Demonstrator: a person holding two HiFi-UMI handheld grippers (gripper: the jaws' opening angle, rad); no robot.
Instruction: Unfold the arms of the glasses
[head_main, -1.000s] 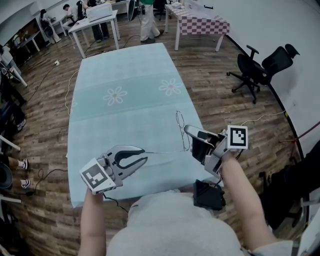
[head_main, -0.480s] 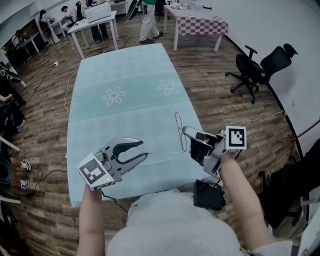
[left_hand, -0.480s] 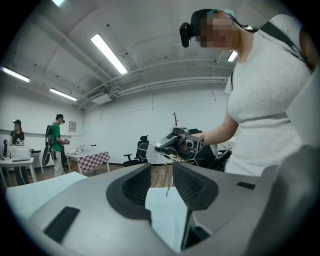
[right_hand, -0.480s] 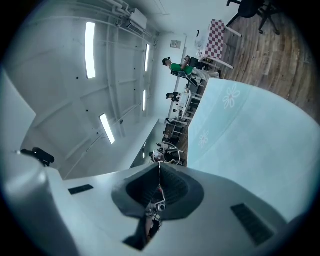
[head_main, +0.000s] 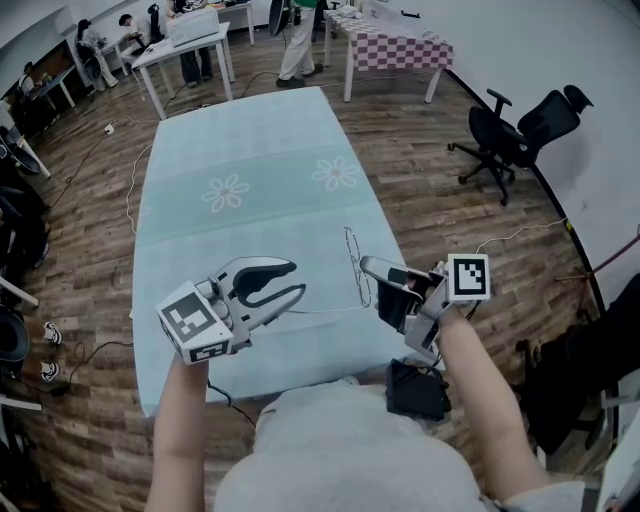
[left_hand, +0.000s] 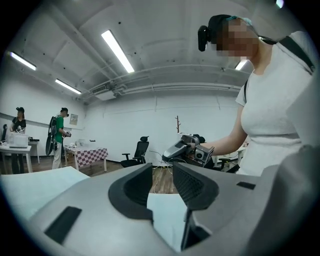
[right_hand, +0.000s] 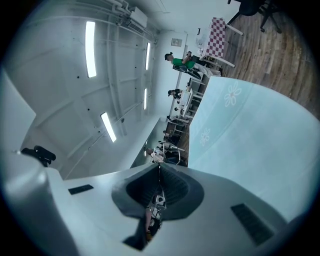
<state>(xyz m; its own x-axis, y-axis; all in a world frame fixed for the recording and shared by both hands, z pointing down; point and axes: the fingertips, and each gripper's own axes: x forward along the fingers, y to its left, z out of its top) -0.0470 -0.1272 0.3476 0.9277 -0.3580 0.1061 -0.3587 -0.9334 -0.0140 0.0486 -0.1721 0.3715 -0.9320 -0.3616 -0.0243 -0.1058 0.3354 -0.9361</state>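
Thin wire-framed glasses (head_main: 356, 268) hang over the pale green tablecloth (head_main: 250, 190) near the table's front right. My right gripper (head_main: 373, 281) is shut on their frame, and the wire shows pinched between its closed jaws (right_hand: 159, 199). One arm (head_main: 320, 309) of the glasses sticks out to the left toward my left gripper (head_main: 294, 281). That gripper is open, a little above the arm's tip, with nothing between its jaws. In the left gripper view, the left gripper (left_hand: 162, 176) shows an empty gap and faces the right gripper (left_hand: 186, 150).
The table's front edge (head_main: 250, 390) lies just below both grippers. A black office chair (head_main: 510, 125) stands on the wood floor at the right. White tables (head_main: 190, 45) and people are at the back. A black object (head_main: 415, 390) sits by my right forearm.
My left gripper was shut on the tip of the glasses arm, then opened and let it go. It has since risen a little. The right gripper has kept still.
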